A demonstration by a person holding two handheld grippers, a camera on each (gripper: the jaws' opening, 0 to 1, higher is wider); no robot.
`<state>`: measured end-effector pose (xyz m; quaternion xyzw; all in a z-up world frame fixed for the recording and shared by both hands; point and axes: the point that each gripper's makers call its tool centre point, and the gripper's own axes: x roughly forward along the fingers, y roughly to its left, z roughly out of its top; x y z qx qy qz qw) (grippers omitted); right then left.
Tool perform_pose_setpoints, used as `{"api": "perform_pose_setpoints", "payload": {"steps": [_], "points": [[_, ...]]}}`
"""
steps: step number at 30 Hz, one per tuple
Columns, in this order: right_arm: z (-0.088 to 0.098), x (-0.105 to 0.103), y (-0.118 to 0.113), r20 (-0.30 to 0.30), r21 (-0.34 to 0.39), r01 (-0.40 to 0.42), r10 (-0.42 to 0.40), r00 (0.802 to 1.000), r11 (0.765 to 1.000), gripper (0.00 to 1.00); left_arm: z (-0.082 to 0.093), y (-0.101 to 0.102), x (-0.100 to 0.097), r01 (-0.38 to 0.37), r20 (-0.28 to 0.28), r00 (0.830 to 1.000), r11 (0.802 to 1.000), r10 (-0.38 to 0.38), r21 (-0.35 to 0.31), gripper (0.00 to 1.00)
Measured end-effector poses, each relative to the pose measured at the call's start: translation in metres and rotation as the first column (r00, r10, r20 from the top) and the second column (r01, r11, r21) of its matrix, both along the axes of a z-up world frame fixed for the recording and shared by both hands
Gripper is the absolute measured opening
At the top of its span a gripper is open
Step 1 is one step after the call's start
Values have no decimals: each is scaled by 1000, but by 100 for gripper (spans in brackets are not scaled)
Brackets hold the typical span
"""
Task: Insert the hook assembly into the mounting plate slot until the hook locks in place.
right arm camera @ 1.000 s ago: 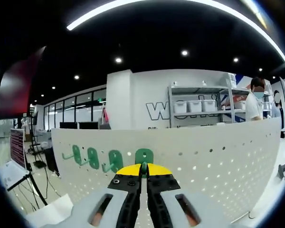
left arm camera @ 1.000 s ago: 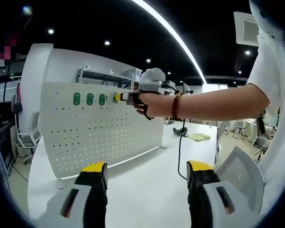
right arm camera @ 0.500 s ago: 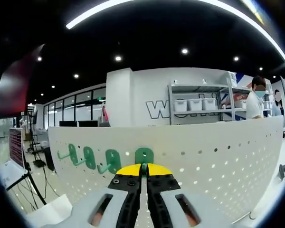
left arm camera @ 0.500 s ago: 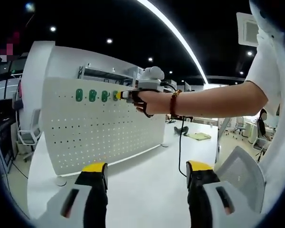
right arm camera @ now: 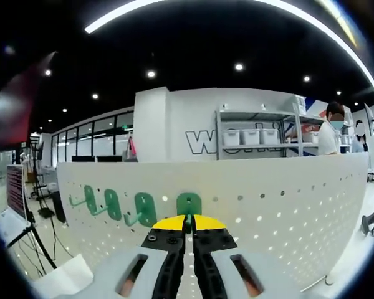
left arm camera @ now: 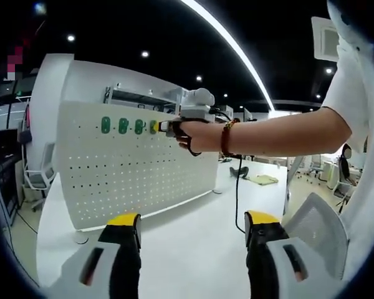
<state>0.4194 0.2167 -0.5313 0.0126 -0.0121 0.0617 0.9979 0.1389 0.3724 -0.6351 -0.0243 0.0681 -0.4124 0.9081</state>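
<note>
Pinching the fourth green hook (right arm camera: 189,204) tight in the right gripper (right arm camera: 188,223), pressing it against the top row of the white pegboard (right arm camera: 287,205) beside three hooks (right arm camera: 112,204) already hanging. Idling low with the left gripper (left arm camera: 192,225), jaws spread wide over the white table (left arm camera: 193,249).

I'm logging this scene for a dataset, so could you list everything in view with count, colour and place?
Pegboard: one, white, upright on the table.
Hooks: four, green, in a row along the pegboard's top; the rightmost hook sits at the right gripper's tips.
Table: one, white, under the pegboard.
Shelving with bins: one, white, behind the pegboard.
Right gripper: yellow-tipped, jaws shut on the rightmost hook.
Left gripper: yellow-tipped, open, low over the table.
</note>
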Motion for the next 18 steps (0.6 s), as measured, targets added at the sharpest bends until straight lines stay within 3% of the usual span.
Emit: {"api": "perform_pose_setpoints", "payload": {"steps": [10, 18], "points": [[10, 3, 8, 7, -58, -42, 43, 999, 997, 5, 1, -2, -1, 2, 2, 1000, 1000, -2, 2, 69], [7, -2, 9, 6, -36, -69, 69, 998, 997, 11, 4, -3, -4, 5, 6, 1000, 1000, -5, -1, 70]]}}
